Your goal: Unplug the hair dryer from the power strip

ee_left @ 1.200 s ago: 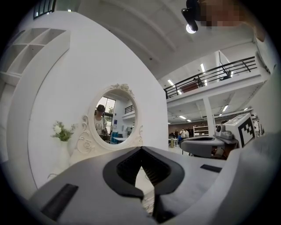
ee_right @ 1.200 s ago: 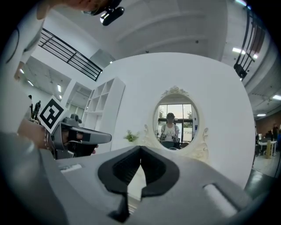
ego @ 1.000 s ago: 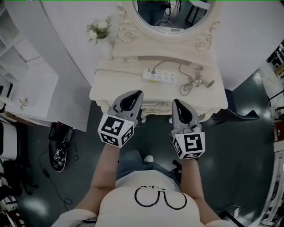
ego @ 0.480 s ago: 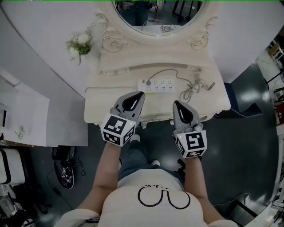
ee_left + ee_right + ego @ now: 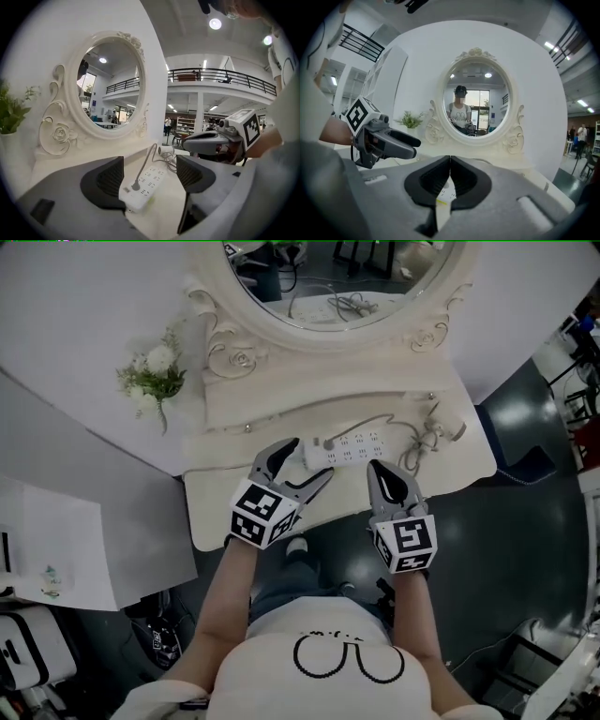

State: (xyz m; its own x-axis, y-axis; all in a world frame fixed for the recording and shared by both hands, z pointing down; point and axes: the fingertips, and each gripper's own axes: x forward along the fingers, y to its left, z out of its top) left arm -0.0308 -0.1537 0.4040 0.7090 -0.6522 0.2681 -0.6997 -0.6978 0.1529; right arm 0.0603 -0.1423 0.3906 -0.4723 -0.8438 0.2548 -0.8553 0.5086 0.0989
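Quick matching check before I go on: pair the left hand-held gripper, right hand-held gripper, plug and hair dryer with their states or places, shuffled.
1. left hand-held gripper
2. right hand-held gripper
3. plug
4. hair dryer

A. at the right end of the table
B. jaws together
C. in the power strip
D. jaws apart

Pairs: 1-D, 2-B, 3-C, 4-A.

The left jaws have just been opening. The power strip's near end lies between them, ungripped.

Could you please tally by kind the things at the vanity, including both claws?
Power strip: 1
Plug: 1
Hair dryer: 1
Flower sprig: 1
Mirror: 1
Claws: 2 (left claw, just opened; right claw, shut)
Total: 7
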